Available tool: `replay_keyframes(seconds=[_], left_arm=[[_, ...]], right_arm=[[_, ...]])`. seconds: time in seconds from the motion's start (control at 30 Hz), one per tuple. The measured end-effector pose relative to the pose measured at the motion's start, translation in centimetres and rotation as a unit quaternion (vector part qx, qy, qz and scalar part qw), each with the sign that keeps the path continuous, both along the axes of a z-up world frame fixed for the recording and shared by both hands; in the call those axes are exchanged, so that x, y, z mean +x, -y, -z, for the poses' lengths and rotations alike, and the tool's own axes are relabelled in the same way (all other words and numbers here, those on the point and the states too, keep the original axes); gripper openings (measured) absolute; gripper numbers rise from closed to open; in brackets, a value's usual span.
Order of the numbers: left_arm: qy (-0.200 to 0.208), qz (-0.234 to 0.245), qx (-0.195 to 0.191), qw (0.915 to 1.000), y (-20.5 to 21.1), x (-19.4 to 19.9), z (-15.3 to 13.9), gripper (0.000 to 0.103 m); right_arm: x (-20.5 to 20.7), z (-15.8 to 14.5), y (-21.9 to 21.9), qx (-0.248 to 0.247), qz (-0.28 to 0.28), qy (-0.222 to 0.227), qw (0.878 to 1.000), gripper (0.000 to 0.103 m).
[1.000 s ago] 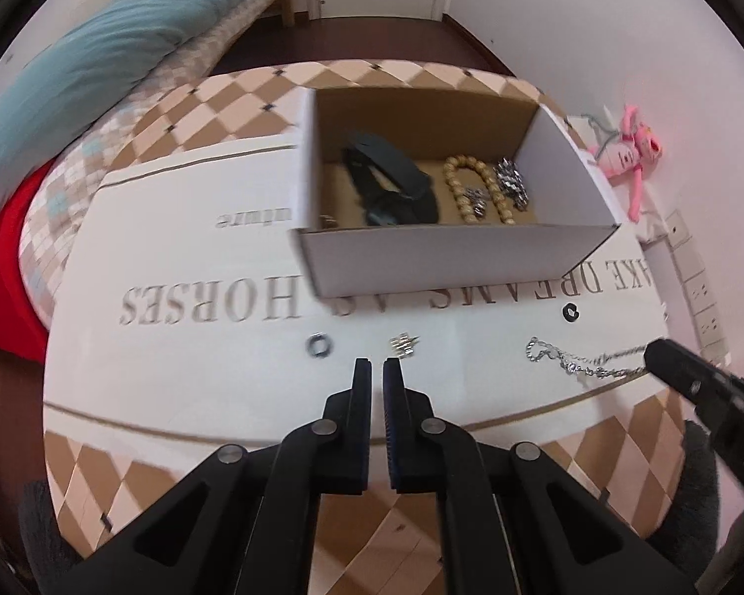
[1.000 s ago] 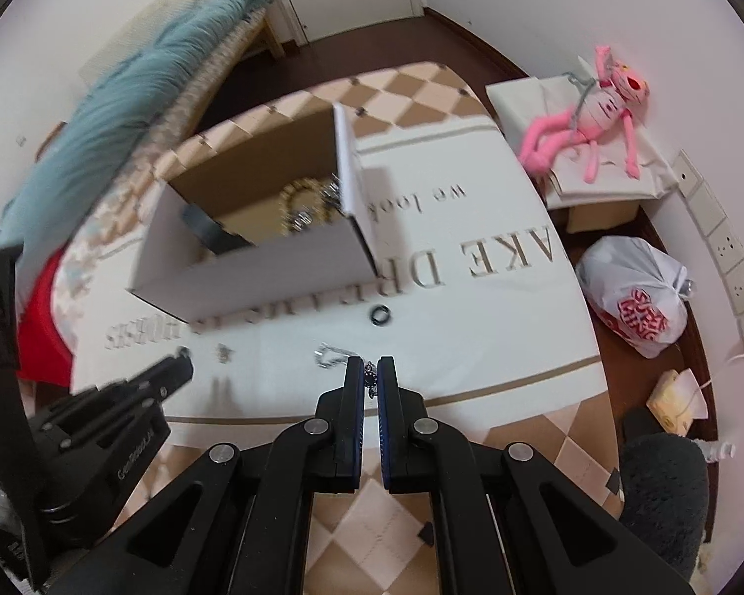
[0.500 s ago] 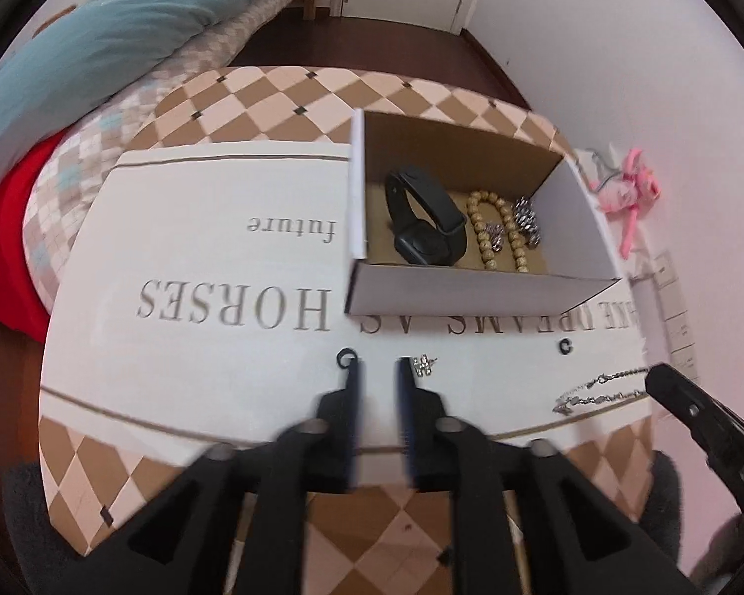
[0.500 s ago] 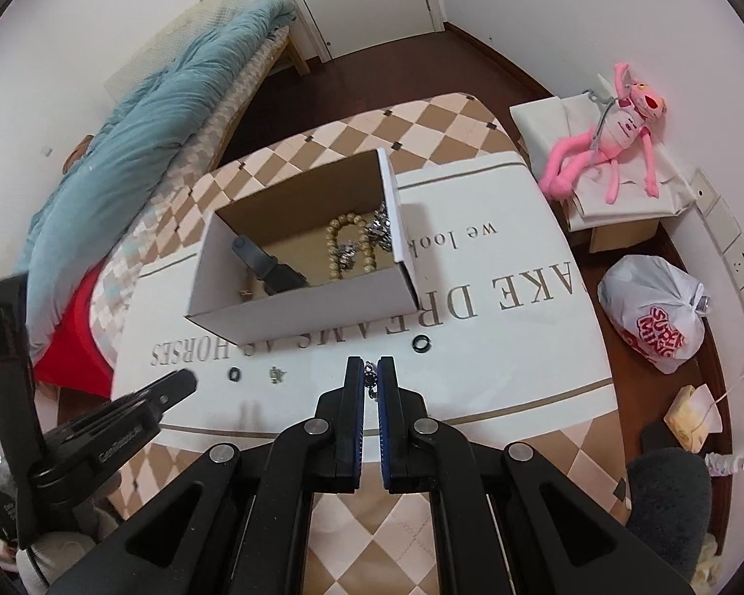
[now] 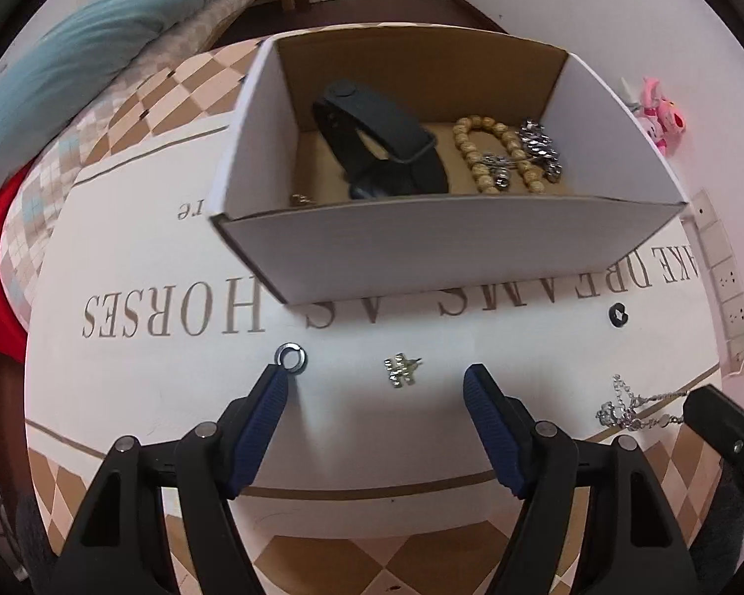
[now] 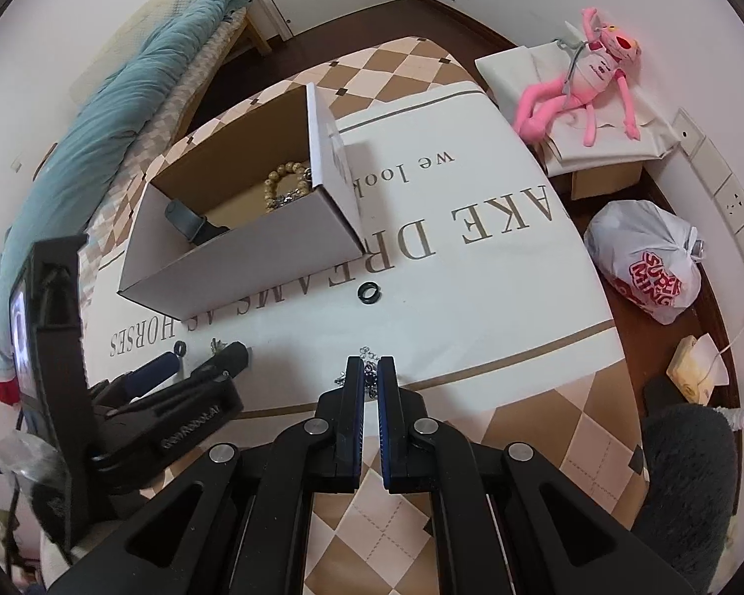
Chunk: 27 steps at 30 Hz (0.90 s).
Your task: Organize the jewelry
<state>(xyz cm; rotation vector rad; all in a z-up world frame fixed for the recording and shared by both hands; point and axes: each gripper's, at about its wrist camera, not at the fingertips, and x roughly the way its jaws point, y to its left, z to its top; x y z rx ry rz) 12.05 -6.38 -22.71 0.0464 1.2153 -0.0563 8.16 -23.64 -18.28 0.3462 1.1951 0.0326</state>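
My left gripper hovers low over the white tablecloth, its jaws opening. A small gold charm lies on the cloth between them, untouched. A silver ring sits just off the left fingertip. Behind stands an open cardboard box holding a black watch band, a wooden bead bracelet and a silver piece. My right gripper is shut on one end of a silver chain, the rest of which lies on the cloth. A black ring lies near the box's front right corner.
The round table's cloth has a checkered border. Beside the table there are a bed with a teal duvet, a pink plush toy on a box and a white plastic bag on the floor.
My left gripper went from shut to wide open and sank closer to the cloth, so the charm now lies between its jaws. The right gripper stayed shut on the chain.
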Motion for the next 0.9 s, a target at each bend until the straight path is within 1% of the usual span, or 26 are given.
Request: replay_keyframes(seconds=[0.07, 0.13, 0.17, 0.2, 0.23, 0.37, 0.43, 0.47, 0.53, 0.6, 0.67, 0.7, 0.9], left_arm=[[0.006, 0.003, -0.003, 1.0000, 0.2, -0.1, -0.2, 0.059], [0.015, 0.010, -0.003, 0.9998, 0.5, -0.2, -0.5, 0.029], [0.016, 0.015, -0.002, 0.9998, 0.7, -0.2, -0.6, 0.023], [0.015, 0.018, -0.001, 0.9997, 0.8, 0.0, -0.6, 0.014], [0.014, 0.021, -0.001, 0.9997, 1.0, 0.0, -0.6, 0.011], [0.016, 0.025, 0.000, 0.9996, 1.3, -0.1, -0.7, 0.010], [0.015, 0.025, -0.004, 0.9996, 1.2, -0.1, -0.8, 0.008], [0.015, 0.024, -0.008, 0.9996, 1.1, -0.2, -1.1, 0.006], [0.009, 0.021, -0.029, 0.9993, 0.7, -0.6, -1.7, 0.005], [0.009, 0.019, -0.042, 0.9989, 0.4, -1.1, -2.4, 0.004], [0.010, 0.012, -0.066, 0.9977, -0.5, -1.6, -3.5, 0.004], [0.011, 0.010, -0.073, 0.9972, -0.8, -1.8, -4.0, 0.004], [0.041, -0.011, -0.113, 0.9927, -4.5, -2.7, -8.5, 0.004]], right_arm=[[0.0, 0.0, 0.1, 0.001, 0.001, 0.000, 1.000, 0.005], [0.1, 0.0, 0.1, 0.001, 0.001, 0.000, 1.000, 0.005], [0.1, 0.0, 0.1, 0.001, 0.002, -0.001, 1.000, 0.005], [0.1, 0.0, 0.1, 0.002, 0.002, -0.001, 1.000, 0.005], [0.1, 0.0, 0.1, 0.003, 0.003, -0.002, 1.000, 0.005], [0.0, 0.0, 0.0, 0.005, 0.004, -0.001, 1.000, 0.005], [0.0, -0.2, 0.0, 0.007, 0.004, 0.001, 1.000, 0.005], [0.0, -0.3, 0.0, 0.007, 0.004, 0.003, 1.000, 0.005], [0.0, -0.8, 0.0, 0.015, 0.003, 0.007, 1.000, 0.005], [0.0, -1.9, -0.2, 0.023, -0.002, 0.016, 1.000, 0.005], [0.1, -3.1, -0.3, 0.032, -0.007, 0.026, 0.999, 0.005], [0.2, -3.9, -0.3, 0.038, -0.010, 0.032, 0.999, 0.005], [0.6, -8.6, -0.2, 0.065, -0.022, 0.076, 0.995, 0.005]])
